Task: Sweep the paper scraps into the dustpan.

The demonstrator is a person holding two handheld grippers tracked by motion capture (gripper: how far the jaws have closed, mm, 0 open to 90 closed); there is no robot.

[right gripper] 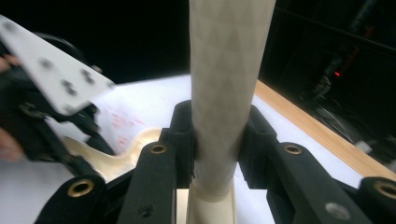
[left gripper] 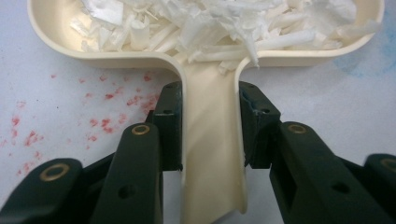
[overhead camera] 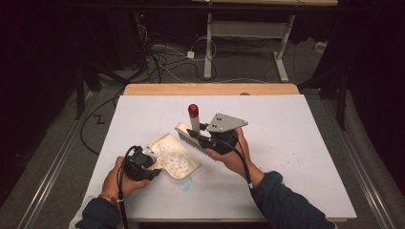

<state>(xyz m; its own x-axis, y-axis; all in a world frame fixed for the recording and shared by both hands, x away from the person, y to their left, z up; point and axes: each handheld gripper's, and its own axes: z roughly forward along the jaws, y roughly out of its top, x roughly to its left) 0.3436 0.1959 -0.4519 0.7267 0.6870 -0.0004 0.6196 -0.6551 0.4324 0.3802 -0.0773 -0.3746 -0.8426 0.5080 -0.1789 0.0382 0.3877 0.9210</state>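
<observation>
A cream dustpan (overhead camera: 179,162) full of white paper scraps (overhead camera: 173,157) was seen lying on the white table (overhead camera: 296,143), close to the near edge and toward the near left corner. Its handle (left gripper: 212,154) was squeezed tight between the two black jaws of the left gripper (overhead camera: 143,160), which was held in the person's left hand (overhead camera: 119,179). Small red specks (left gripper: 107,121) were spotted on the table just beside the handle.

A brush (overhead camera: 191,136) was held up above the middle of the table, next to the far end of the dustpan. Its pale handle (right gripper: 226,93) with a red tip (overhead camera: 193,110) was pointed upward and was clamped between the jaws of the right gripper (overhead camera: 212,138). The bristles were turned down toward the dustpan.
</observation>
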